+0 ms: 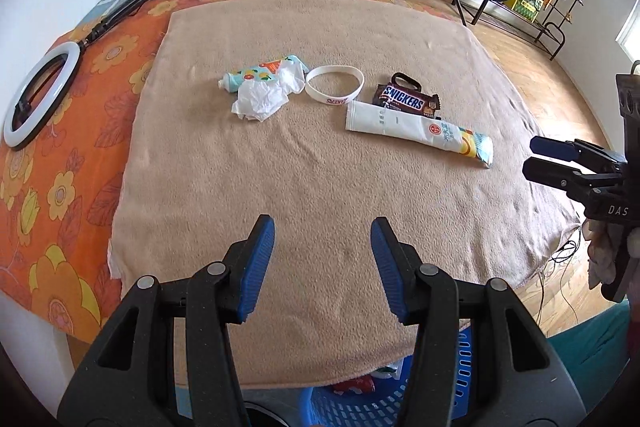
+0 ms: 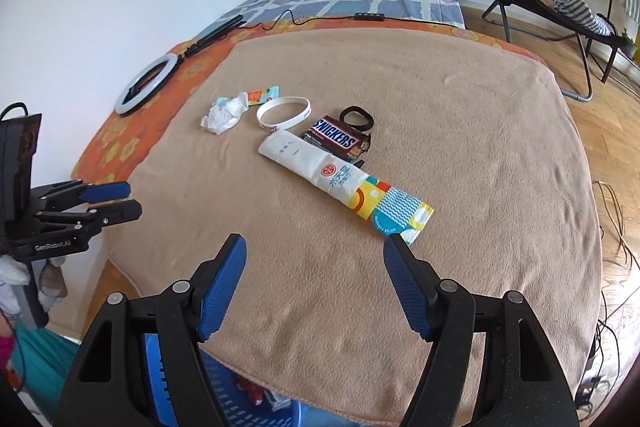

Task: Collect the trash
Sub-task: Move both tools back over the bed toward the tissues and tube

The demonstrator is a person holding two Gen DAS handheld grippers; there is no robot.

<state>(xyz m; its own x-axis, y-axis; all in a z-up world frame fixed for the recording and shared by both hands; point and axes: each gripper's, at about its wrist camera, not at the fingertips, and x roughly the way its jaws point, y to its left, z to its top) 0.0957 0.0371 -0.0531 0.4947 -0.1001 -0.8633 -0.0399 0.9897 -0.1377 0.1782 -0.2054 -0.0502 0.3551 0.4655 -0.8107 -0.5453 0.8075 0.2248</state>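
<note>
- Trash is lying in a loose row on the tan fleece blanket: a crumpled white tissue on a small flowered tube, a brown Snickers wrapper, and a long white squeezed tube with a coloured end.
- A blue slotted plastic basket is sitting below the near blanket edge, seemingly already holding some scraps.
- Left gripper and right gripper are both hovering wide open, holding nothing.
- Judging by position, the next pick is just beginning; the right gripper is nearest the long tube and needs to straddle it.
</note>
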